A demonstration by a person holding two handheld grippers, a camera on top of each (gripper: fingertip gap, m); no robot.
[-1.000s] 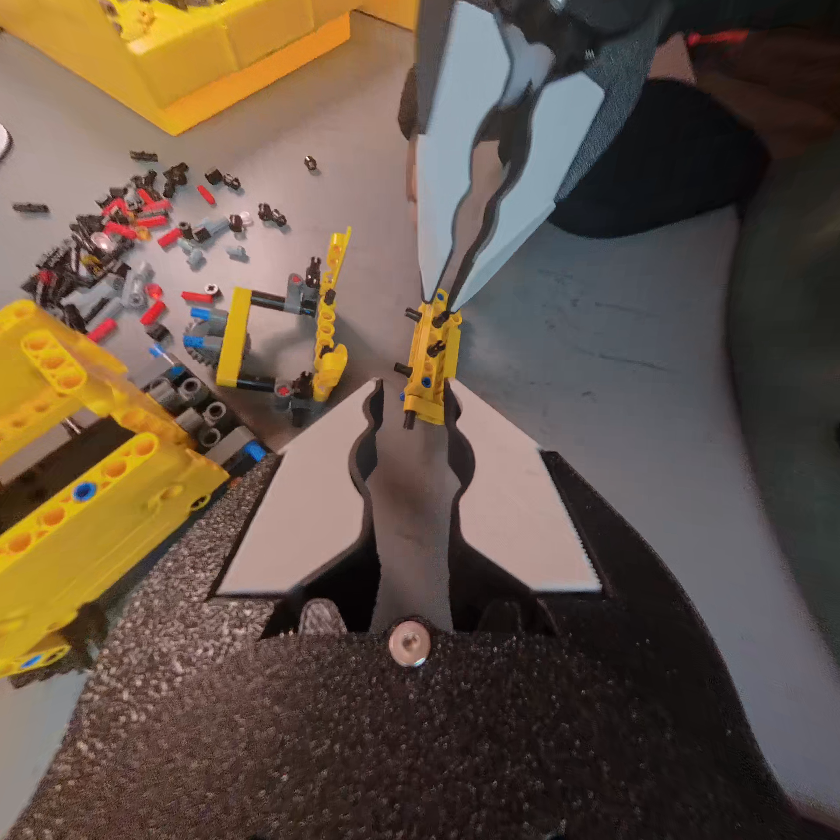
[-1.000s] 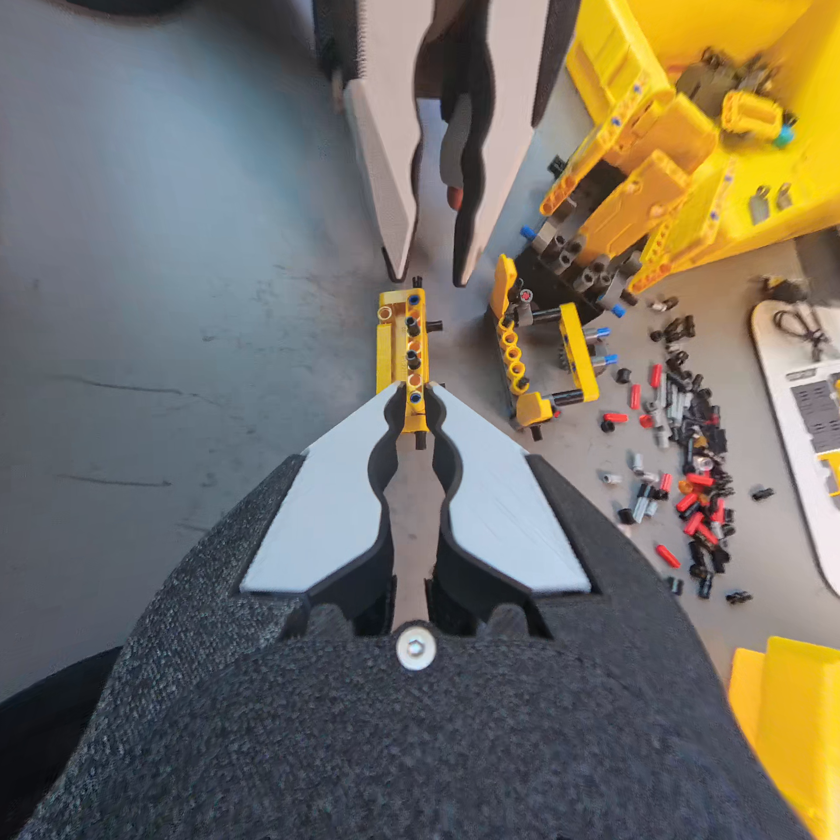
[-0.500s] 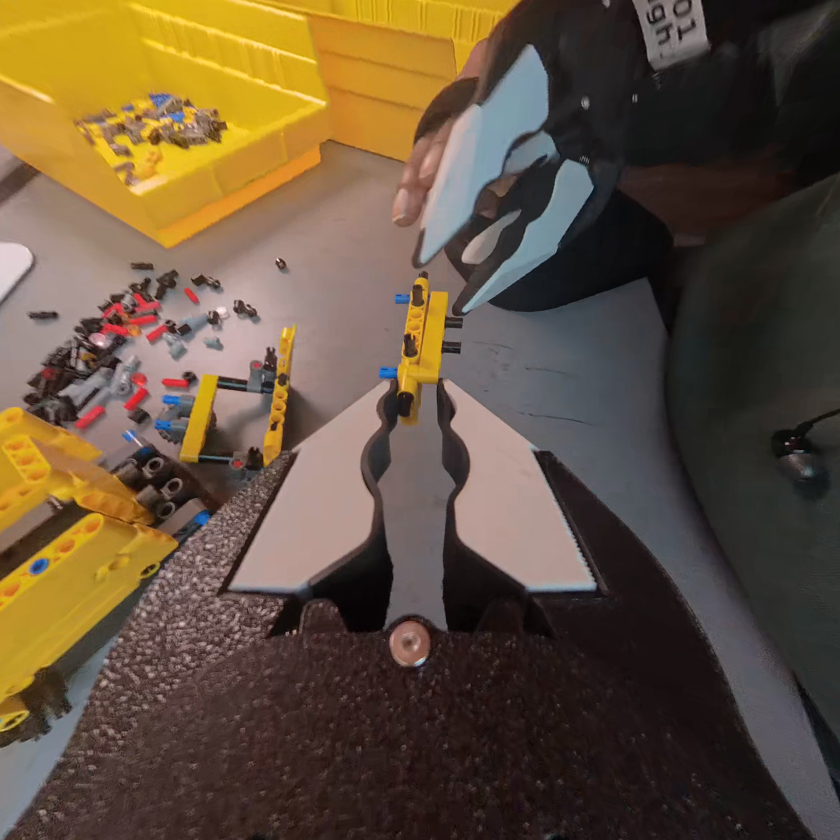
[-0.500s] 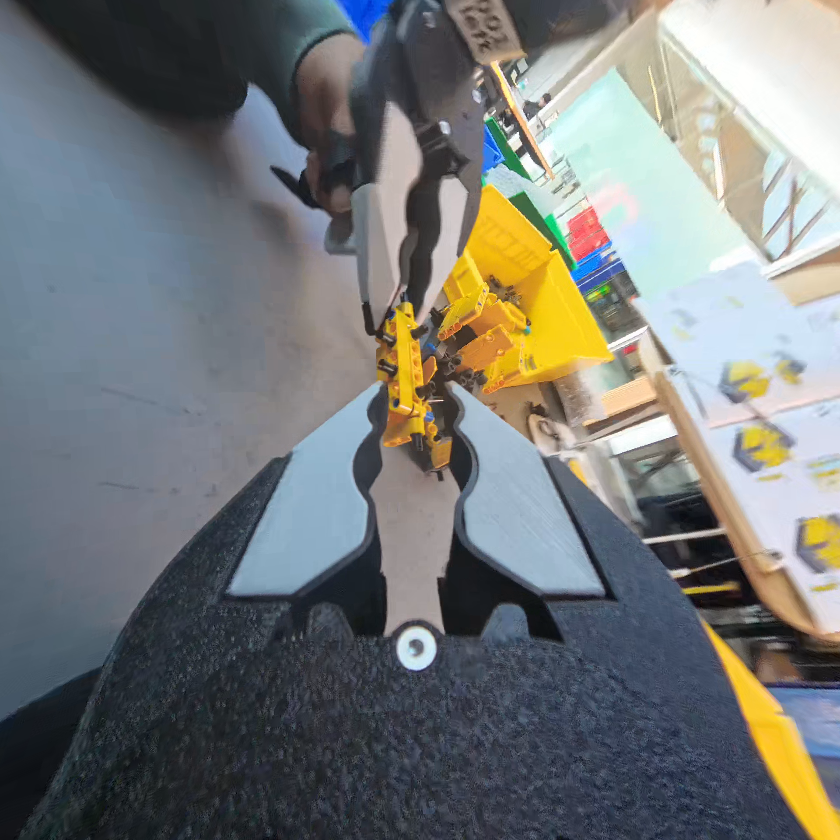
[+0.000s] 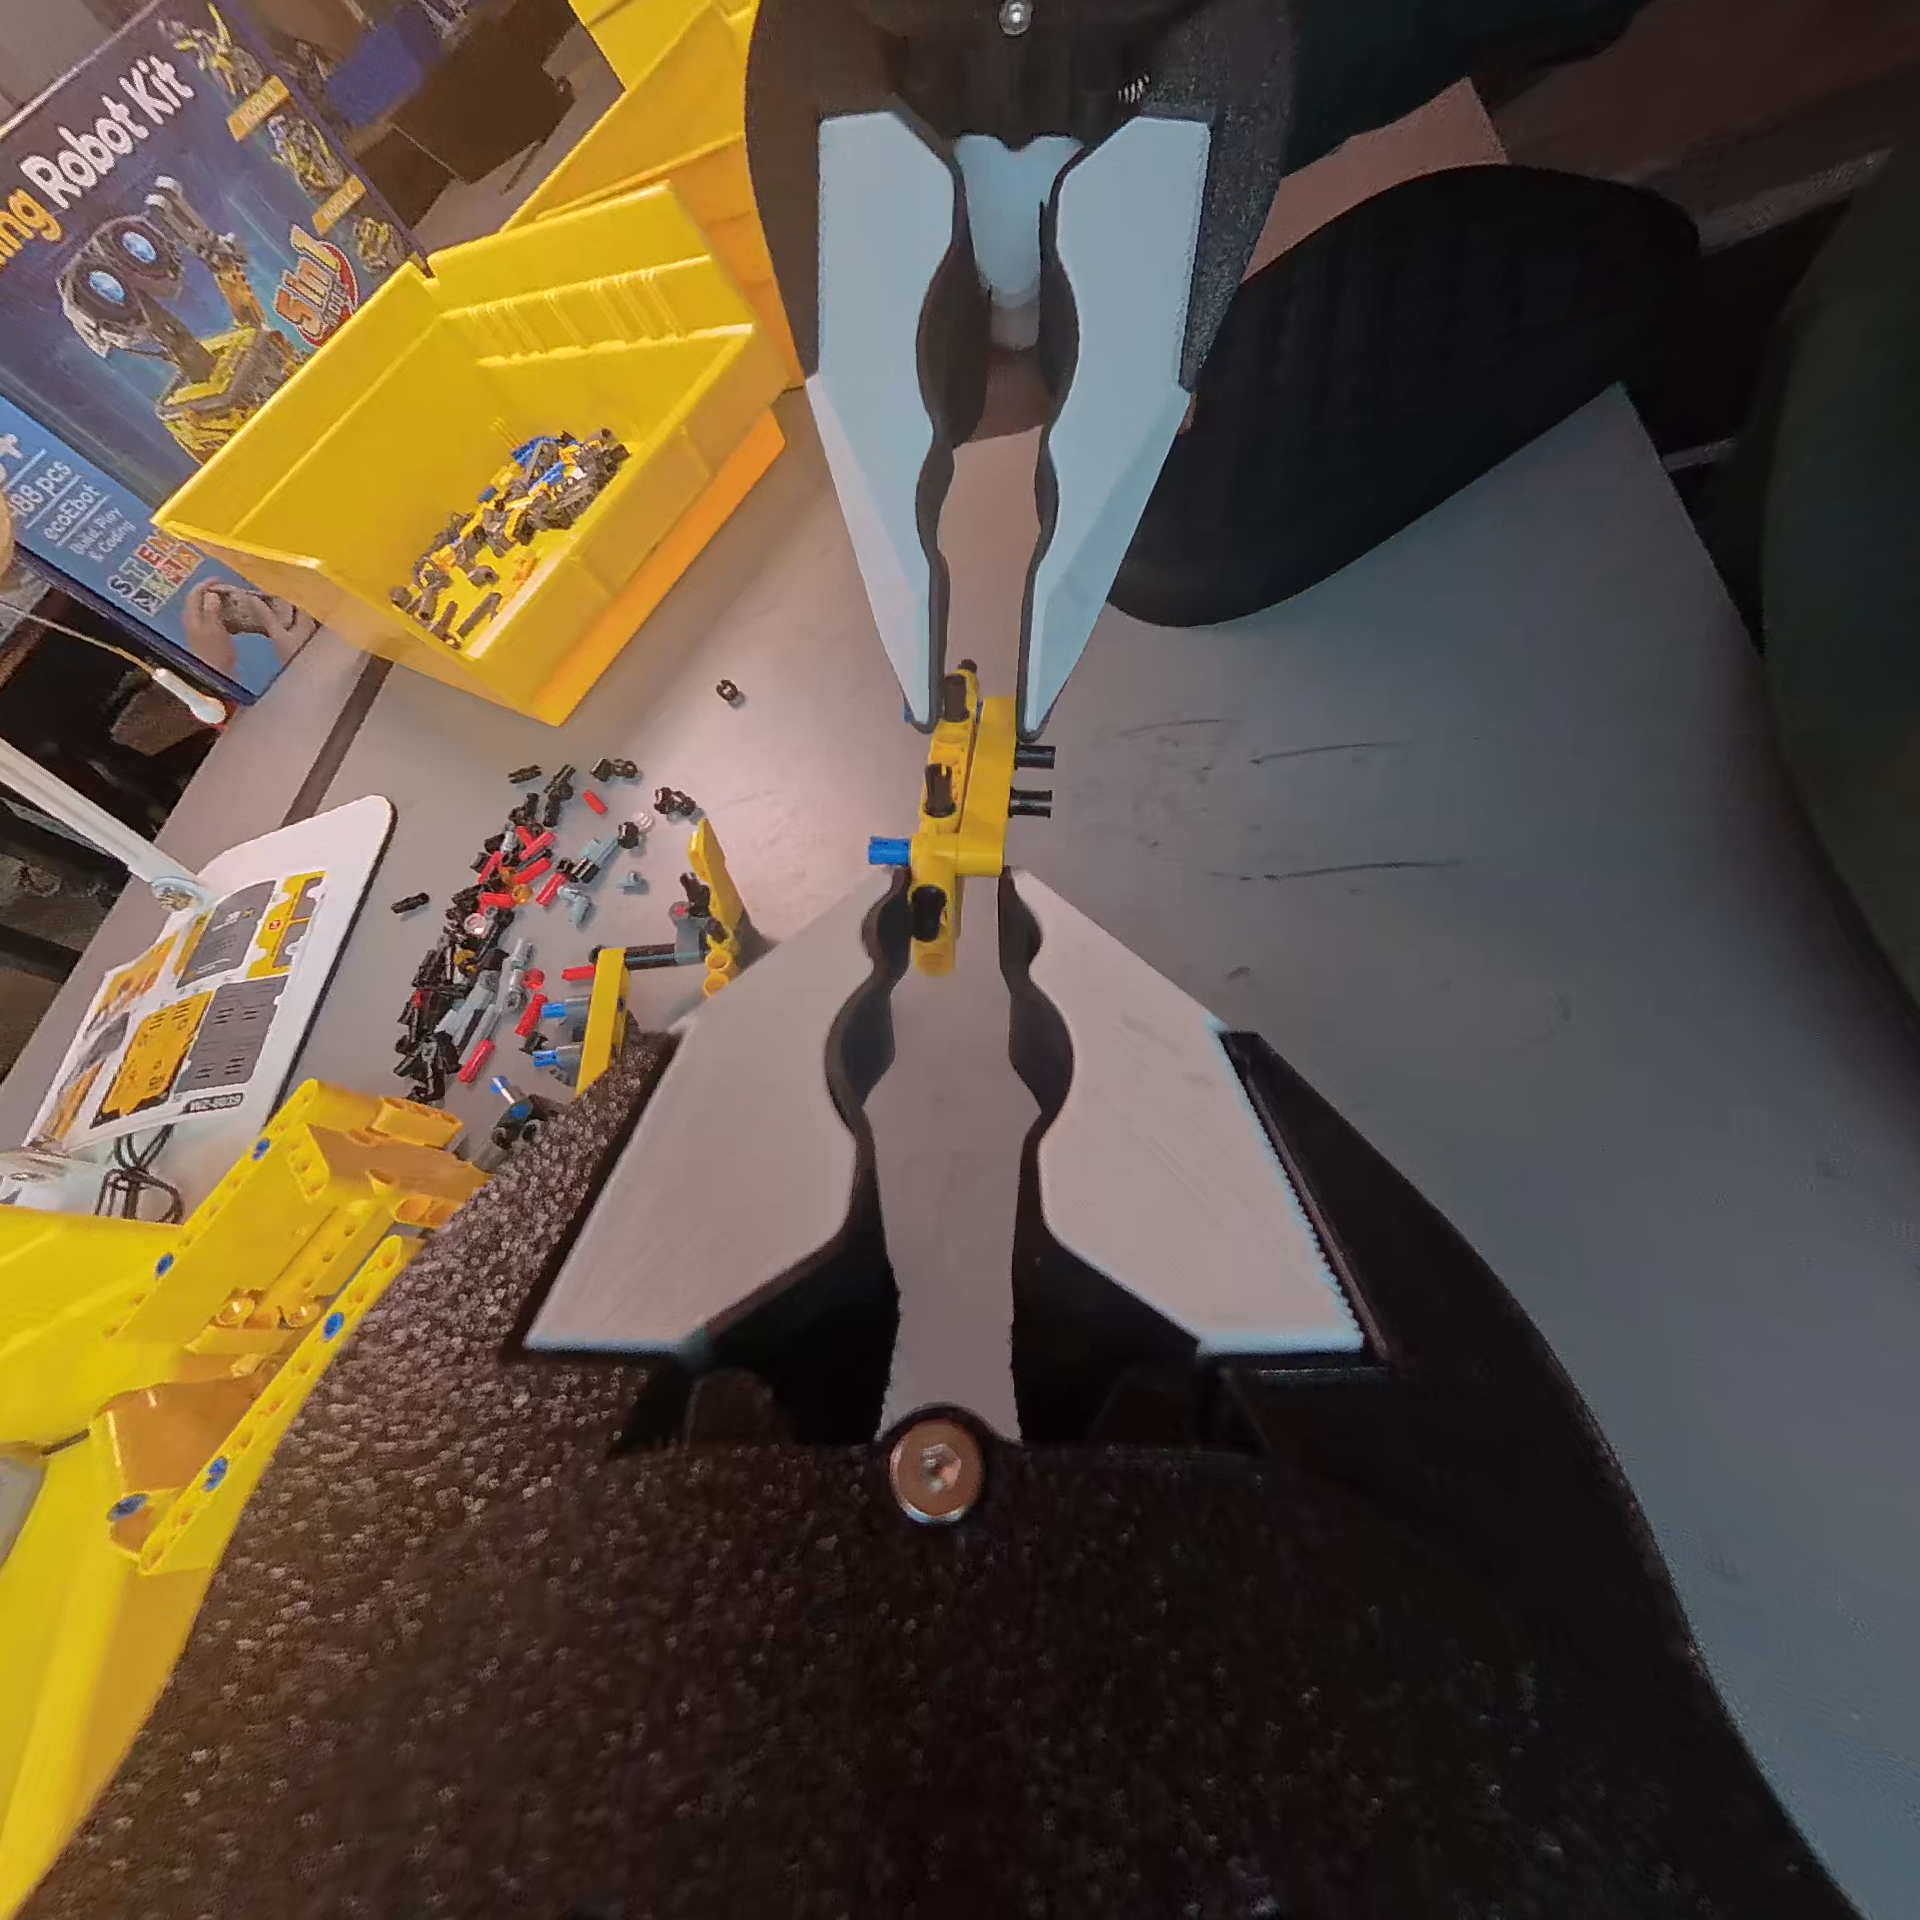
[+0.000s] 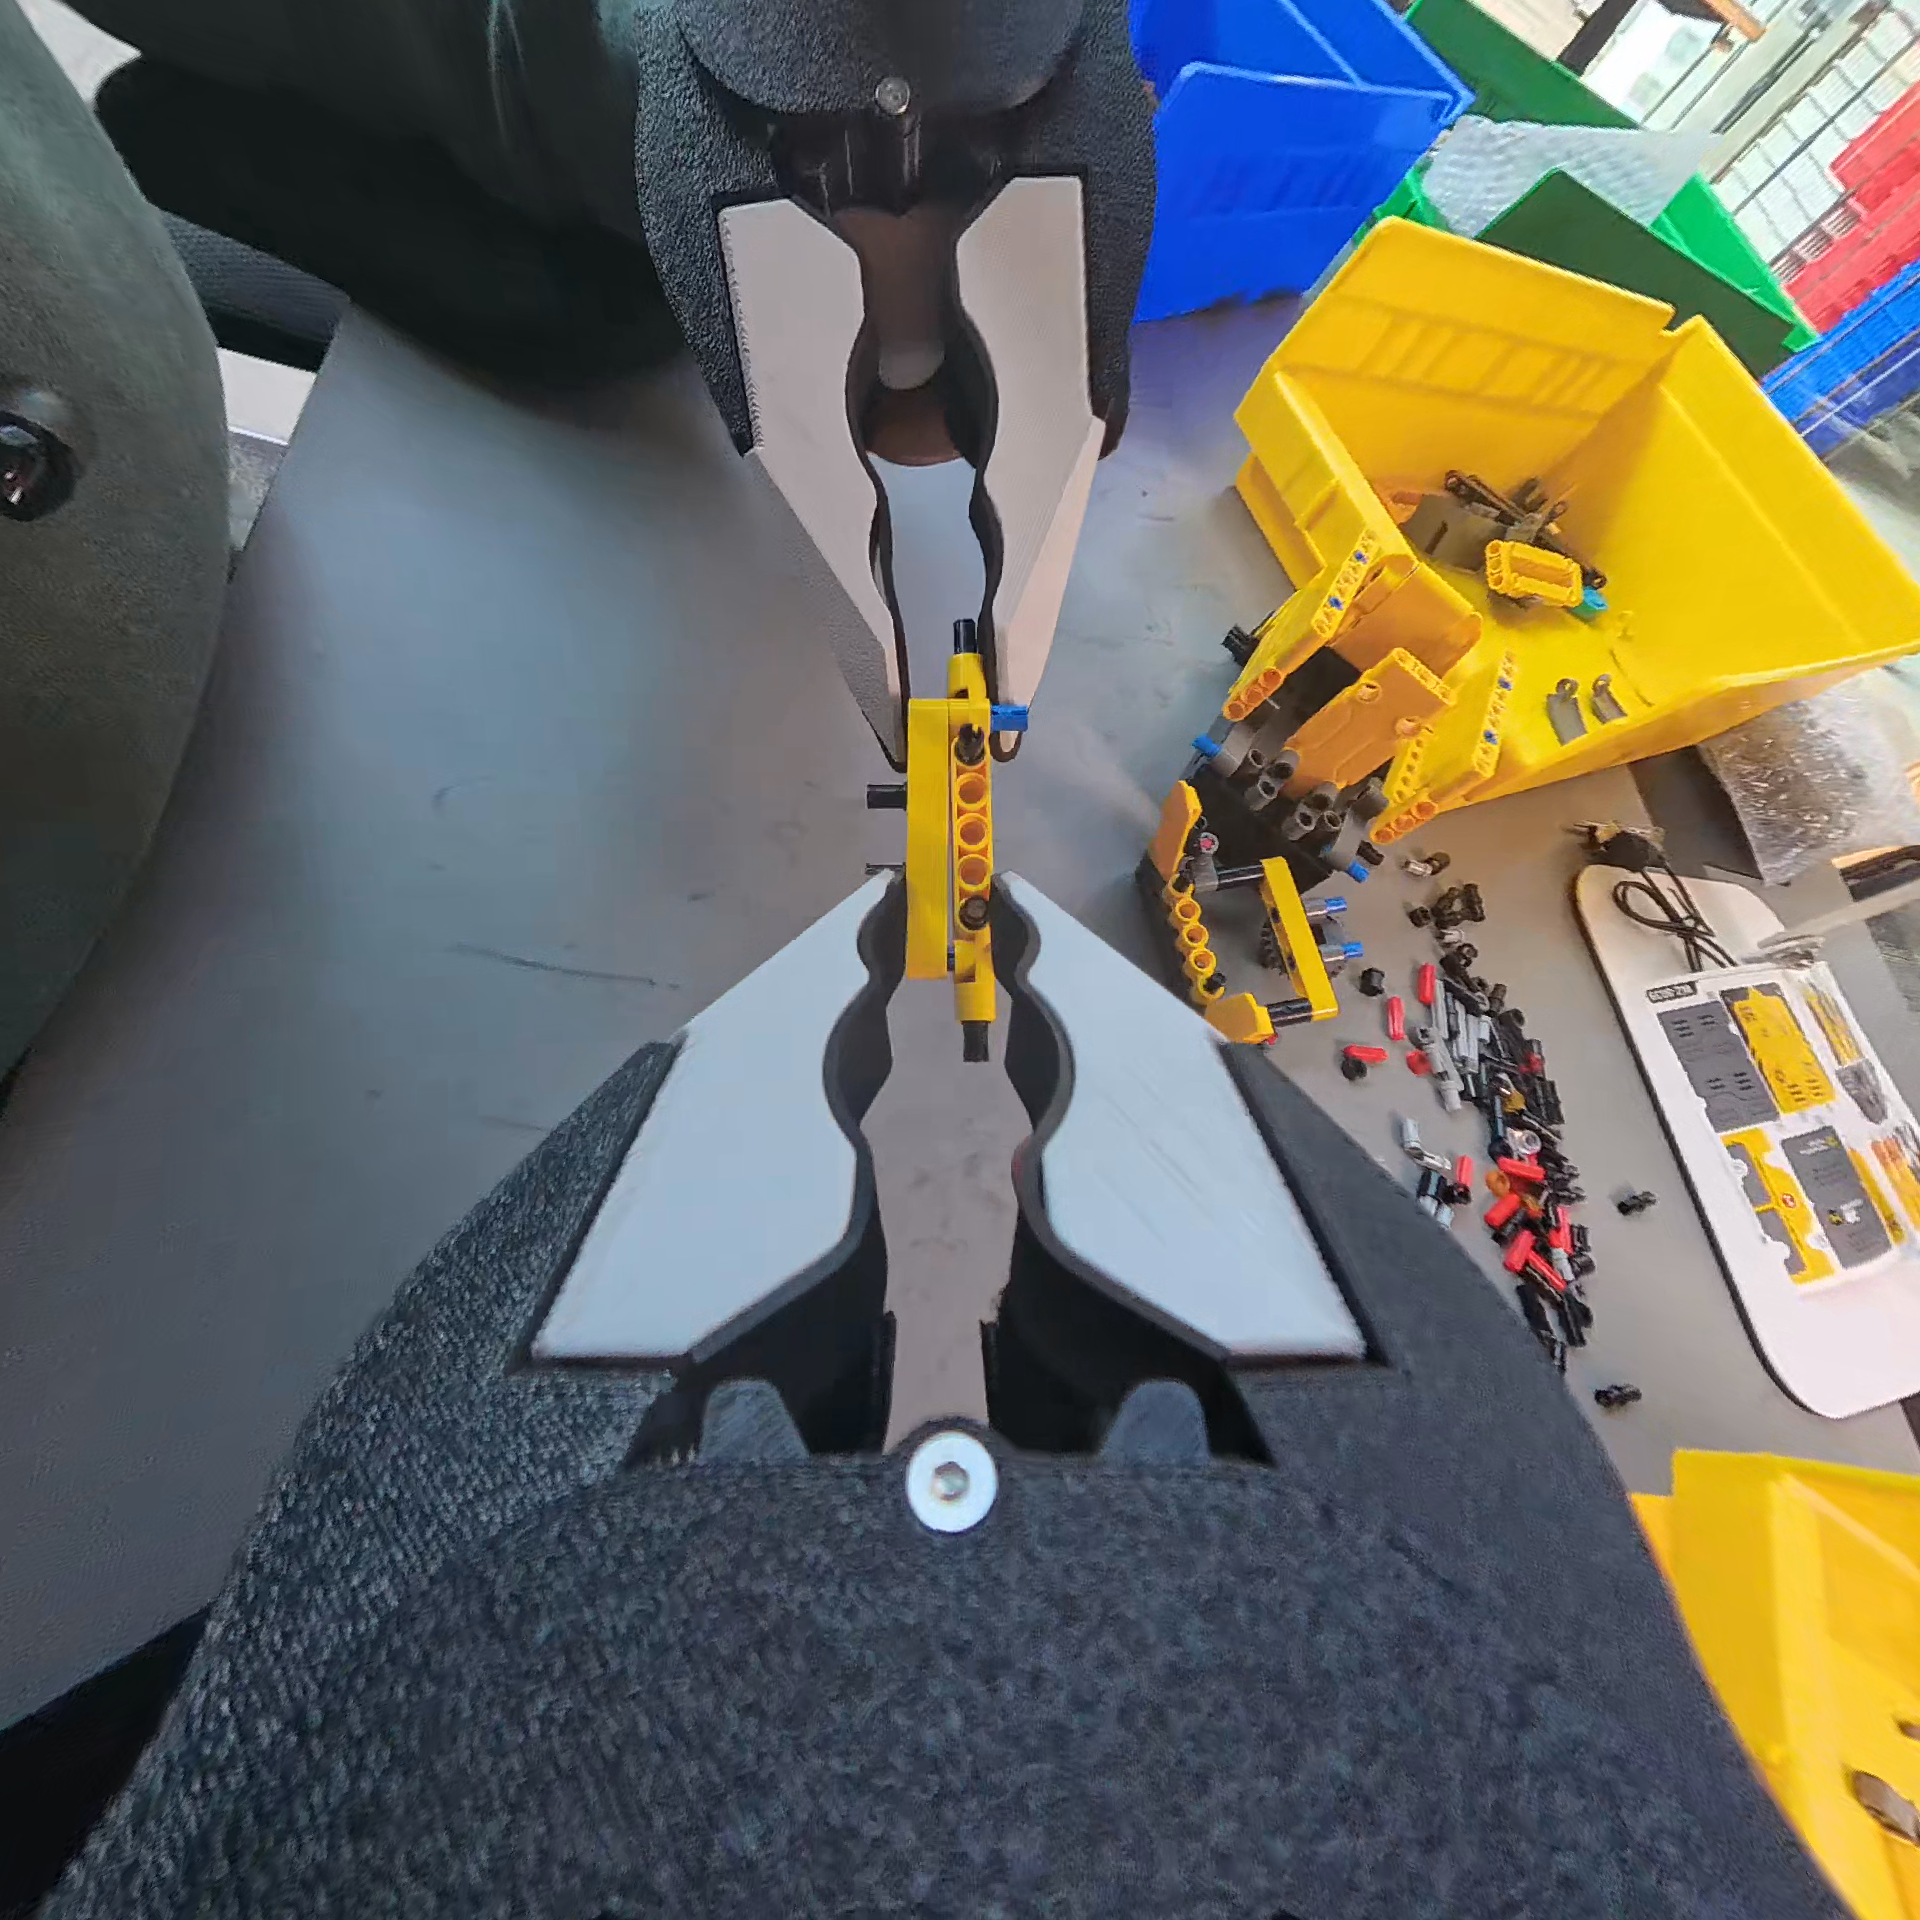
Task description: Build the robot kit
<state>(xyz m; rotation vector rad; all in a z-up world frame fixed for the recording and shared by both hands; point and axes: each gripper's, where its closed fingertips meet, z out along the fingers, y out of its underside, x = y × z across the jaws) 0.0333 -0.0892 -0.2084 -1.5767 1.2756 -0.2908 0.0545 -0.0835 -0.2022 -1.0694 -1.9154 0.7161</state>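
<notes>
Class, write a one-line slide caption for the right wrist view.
Two tools hold a yellow beam assembly between them above a grey table.

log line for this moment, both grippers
left gripper: shut on yellow beam assembly | right gripper: shut on its other end | assembly: held above grey table | nearby: loose pins pile

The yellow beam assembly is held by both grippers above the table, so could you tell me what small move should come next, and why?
Probably keep both ends clamped and steady the yellow beam assembly before anything else. The left gripper and the right gripper each pinch only an end of it, it hangs clear of the grey table, and black pins stick out sideways, so loosening either grip could let it swing.
</notes>
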